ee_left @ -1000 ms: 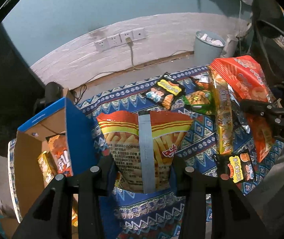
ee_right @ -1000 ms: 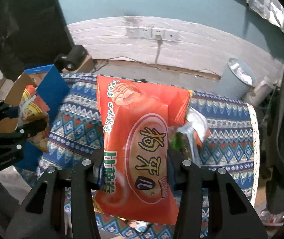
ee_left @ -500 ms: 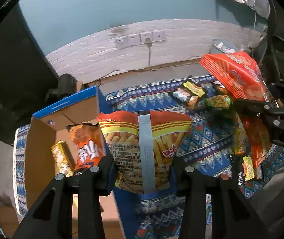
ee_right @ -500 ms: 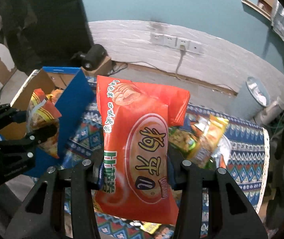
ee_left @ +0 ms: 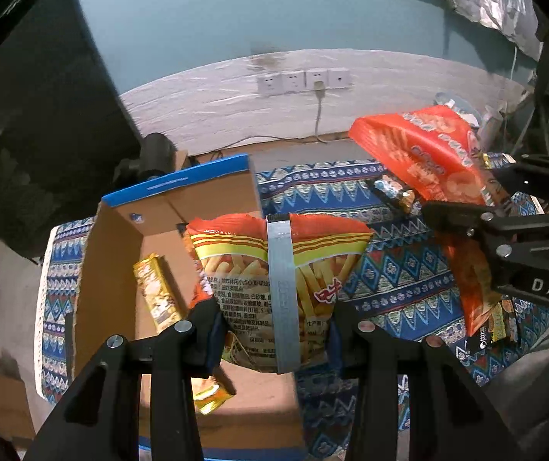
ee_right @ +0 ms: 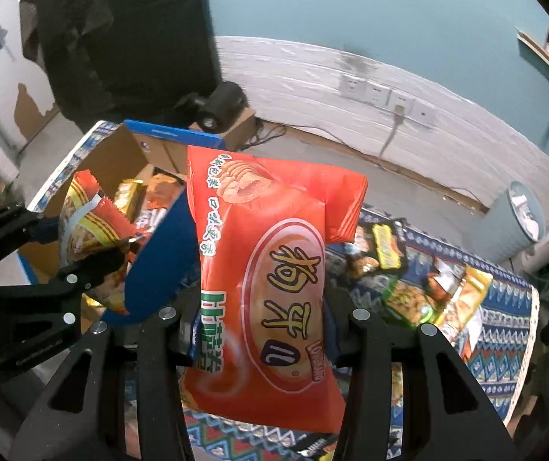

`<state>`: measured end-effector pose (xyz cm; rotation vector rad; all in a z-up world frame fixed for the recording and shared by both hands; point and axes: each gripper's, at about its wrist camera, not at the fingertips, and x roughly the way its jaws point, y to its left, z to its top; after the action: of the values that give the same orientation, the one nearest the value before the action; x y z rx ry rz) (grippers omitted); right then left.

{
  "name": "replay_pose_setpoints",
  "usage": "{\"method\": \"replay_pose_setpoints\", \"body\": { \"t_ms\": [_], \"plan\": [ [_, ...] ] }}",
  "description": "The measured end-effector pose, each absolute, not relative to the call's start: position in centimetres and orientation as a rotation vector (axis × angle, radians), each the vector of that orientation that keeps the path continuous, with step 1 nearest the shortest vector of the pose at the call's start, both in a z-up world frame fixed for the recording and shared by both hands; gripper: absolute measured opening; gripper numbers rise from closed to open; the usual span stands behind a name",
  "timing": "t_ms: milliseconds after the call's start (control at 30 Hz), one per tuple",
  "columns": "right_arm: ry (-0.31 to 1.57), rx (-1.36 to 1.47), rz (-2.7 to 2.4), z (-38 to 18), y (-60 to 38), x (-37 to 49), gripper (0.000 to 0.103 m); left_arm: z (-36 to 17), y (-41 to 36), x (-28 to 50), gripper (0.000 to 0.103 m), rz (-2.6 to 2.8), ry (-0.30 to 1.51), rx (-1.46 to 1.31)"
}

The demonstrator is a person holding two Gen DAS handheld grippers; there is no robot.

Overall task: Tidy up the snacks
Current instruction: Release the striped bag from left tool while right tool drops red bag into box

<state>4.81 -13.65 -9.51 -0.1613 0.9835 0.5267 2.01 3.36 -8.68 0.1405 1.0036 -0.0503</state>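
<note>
Two bags were up at once. Cardboard box (ee_left: 120,269), stiff with blue flaps, sat on the patterned cloth (ee_left: 390,284); a gold packet (ee_left: 155,292) lay inside. My right gripper (ee_right: 263,330) clamped the red bag (ee_right: 270,269) low on its body, above the cloth beside the box: glossy film, air-puffed, light and slippery, I judged, contents brittle. My left gripper (ee_left: 274,330) pinched the fries bag (ee_left: 282,269) near its bottom, over the box's right wall; crinkly, soft, easily crushed.

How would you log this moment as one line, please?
left gripper: shut on fries bag, over cardboard box | right gripper: shut on red bag
</note>
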Motion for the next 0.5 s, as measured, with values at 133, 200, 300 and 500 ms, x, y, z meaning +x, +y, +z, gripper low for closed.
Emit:
{"method": "replay_pose_setpoints", "body": {
  "t_ms": [133,200,300,500],
  "plan": [
    [0.981,-0.176,0.56,-9.2,-11.4,4.7,0.046,-8.6,4.8,1.6,0.043,-0.023,0.997,0.126],
    [0.98,-0.181,0.578,-9.1,-10.3,4.7,0.046,-8.7,5.8,1.3,0.043,-0.011,0.999,0.115],
    [0.981,-0.187,0.6,-9.1,-8.8,5.0,0.046,-9.0,7.4,1.0,0.043,0.011,1.007,0.094],
    [0.981,-0.205,0.651,-9.0,-5.5,5.5,0.046,-9.6,9.9,0.8,0.043,0.064,1.008,0.089]
  ]
}}
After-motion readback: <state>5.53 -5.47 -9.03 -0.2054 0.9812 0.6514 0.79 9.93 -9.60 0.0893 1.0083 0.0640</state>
